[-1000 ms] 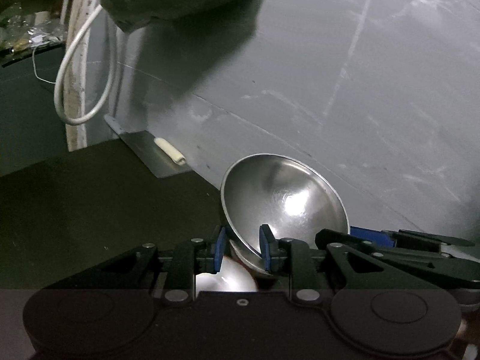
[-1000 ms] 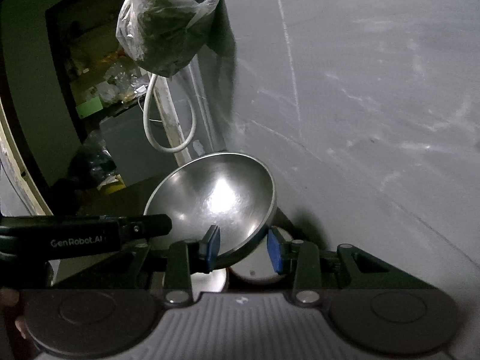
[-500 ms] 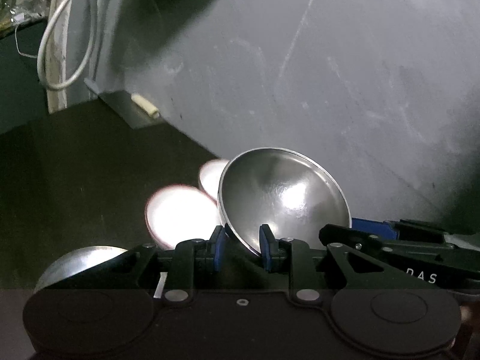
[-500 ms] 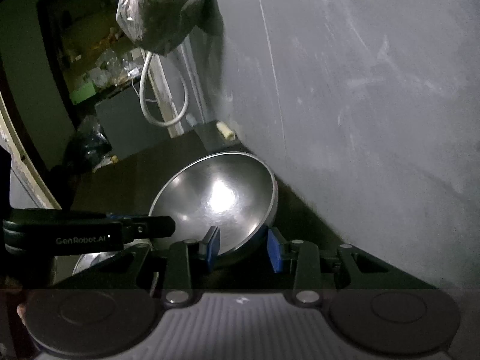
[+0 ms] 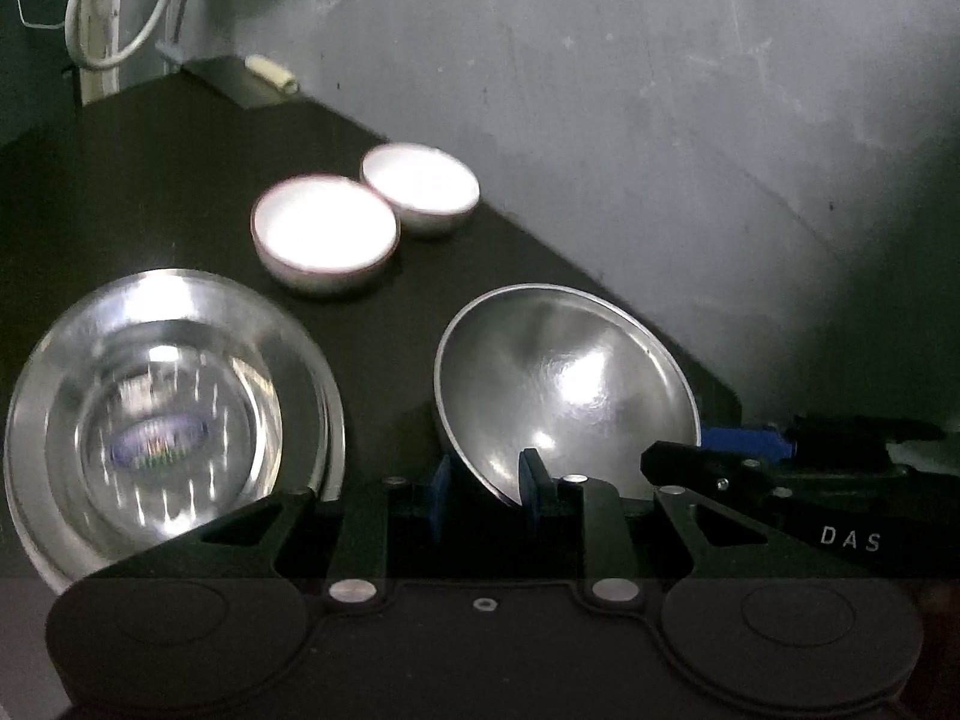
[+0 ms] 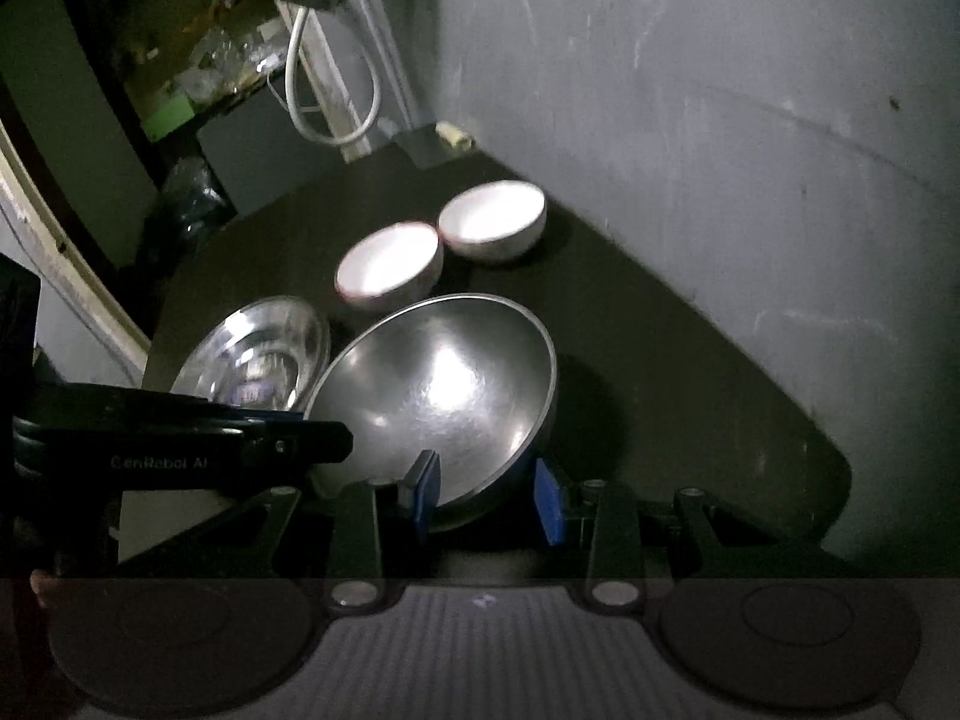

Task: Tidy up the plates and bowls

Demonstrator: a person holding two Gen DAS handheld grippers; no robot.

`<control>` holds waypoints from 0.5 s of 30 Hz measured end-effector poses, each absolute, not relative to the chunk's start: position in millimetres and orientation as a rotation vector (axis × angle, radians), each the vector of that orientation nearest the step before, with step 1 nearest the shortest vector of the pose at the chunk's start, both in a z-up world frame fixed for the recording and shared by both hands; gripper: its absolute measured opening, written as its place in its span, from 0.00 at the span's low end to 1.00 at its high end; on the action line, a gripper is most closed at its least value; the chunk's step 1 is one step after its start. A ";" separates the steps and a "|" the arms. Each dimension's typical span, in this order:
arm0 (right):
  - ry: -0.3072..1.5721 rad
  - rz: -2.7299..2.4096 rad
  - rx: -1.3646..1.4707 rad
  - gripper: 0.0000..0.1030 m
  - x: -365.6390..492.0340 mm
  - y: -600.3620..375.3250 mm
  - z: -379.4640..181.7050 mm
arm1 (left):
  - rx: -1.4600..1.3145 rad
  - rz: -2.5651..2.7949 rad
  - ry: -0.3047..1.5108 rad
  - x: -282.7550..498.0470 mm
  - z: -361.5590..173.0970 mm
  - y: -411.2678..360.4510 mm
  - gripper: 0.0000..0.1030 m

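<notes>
A: What grips the steel bowl (image 5: 564, 384)?
B: Both grippers, left (image 5: 485, 483) and right (image 6: 487, 501), clamp its near rim above the tabletop (image 6: 660, 360).
A: And beyond it?
B: Two white bowls (image 6: 390, 267) by the wall-side edge.

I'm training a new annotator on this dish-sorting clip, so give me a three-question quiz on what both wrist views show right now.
1. True or false: both tongs, the left tongs and the right tongs, grip the same steel bowl.
2. How many white bowls stand on the dark table?
3. The shiny steel dish on the table lies: A) inside the held bowl, B) beside it, on the left tongs' side, C) on top of the white bowls.

Key: 1 true. 2 two: the nearer white bowl and the farther white bowl. 3 B.
</notes>
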State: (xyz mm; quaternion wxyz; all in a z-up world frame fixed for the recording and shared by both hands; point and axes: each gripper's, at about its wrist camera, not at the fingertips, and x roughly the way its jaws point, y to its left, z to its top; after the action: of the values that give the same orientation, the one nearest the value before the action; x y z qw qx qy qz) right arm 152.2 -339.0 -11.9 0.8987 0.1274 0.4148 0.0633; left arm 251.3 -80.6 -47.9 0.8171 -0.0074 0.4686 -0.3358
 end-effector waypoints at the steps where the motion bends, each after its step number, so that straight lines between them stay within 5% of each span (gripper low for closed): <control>1: 0.868 0.136 0.264 0.38 150.1 -339.4 -13.5 | -0.010 -0.714 1.009 247.6 -49.1 -80.3 0.26; 15: 0.918 0.214 0.276 0.37 145.7 -328.0 -16.2 | 0.020 -0.654 1.035 232.5 -45.9 -65.4 0.25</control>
State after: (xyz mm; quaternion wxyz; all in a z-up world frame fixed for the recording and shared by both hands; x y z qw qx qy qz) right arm 145.7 -328.0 -16.2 0.8817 0.1325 0.4410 0.1028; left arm 232.5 -65.4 -45.9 0.8183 0.0092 0.4858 -0.3070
